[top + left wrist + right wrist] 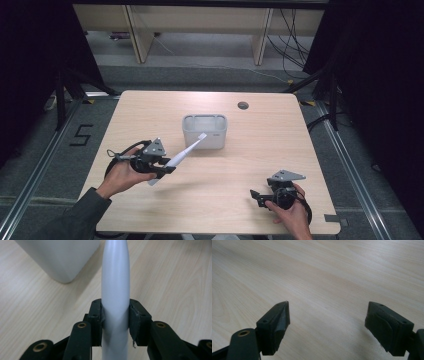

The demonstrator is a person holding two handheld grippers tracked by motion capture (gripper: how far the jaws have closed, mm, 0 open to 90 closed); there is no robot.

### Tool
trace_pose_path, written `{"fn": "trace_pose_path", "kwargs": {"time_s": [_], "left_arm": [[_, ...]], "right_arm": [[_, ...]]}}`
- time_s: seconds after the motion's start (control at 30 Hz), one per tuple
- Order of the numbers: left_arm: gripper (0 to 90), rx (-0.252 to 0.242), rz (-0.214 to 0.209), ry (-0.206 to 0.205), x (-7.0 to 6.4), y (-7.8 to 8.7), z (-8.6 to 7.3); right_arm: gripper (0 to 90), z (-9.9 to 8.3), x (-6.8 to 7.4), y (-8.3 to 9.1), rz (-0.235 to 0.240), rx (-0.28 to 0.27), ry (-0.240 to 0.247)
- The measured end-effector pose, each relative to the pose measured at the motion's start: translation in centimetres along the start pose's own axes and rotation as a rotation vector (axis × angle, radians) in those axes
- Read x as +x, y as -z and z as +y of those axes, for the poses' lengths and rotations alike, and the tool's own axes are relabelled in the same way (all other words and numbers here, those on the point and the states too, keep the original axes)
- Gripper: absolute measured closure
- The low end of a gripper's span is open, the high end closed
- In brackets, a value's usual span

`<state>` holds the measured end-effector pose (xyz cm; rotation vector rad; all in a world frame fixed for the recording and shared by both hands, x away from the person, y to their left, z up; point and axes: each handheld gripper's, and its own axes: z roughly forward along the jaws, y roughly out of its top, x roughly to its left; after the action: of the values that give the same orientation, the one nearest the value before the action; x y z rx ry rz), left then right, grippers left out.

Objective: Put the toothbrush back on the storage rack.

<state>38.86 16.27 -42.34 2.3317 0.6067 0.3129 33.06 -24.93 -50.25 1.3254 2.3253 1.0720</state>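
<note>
A white toothbrush (180, 156) is clamped by its handle in my left gripper (167, 169), which is shut on it above the table's left half. The brush points up and right, and its head (202, 136) reaches the front wall of a grey rectangular bin (204, 131) at the table's middle. In the left gripper view the smooth handle (115, 290) runs up between the pads, with the bin's corner (62, 260) at upper left. My right gripper (255, 196) hovers open near the front right edge; its pads (274, 327) stand wide apart over bare wood.
The light wooden table (260, 150) has a round cable hole (243, 105) at the back right. Black curtains and stands flank both sides. A floor marking "5" (81, 135) lies left of the table.
</note>
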Motion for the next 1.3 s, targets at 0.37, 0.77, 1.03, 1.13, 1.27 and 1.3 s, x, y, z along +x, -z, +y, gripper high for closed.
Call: {"fn": "trace_pose_path", "kwargs": {"time_s": [0.37,0.77,1.03,1.13,1.27,1.3], "left_arm": [[66.0,-0.206,0.020,0.033,-0.4,-0.7,2.9],[66.0,-0.395,0.059,0.110,0.0,-2.3,5.2],[66.0,-0.454,0.072,0.130,0.0,-3.9,6.8],[66.1,-0.478,0.086,0.136,0.0,-4.5,7.3],[66.0,-0.502,0.088,0.149,0.0,-5.0,8.1],[66.0,-0.508,0.090,0.153,0.0,-5.1,8.3]], "right_arm": [[20.2,0.0,0.0,0.1,0.002,-0.002,0.000],[20.2,0.0,0.0,0.0,0.005,0.001,-0.003],[20.2,0.0,-0.2,0.1,-0.002,-0.009,0.023],[20.2,0.0,0.0,0.0,0.007,-0.003,-0.004],[20.2,0.0,0.0,0.0,0.008,-0.003,-0.004],[20.2,0.1,0.0,0.0,0.006,-0.003,0.000]]}}
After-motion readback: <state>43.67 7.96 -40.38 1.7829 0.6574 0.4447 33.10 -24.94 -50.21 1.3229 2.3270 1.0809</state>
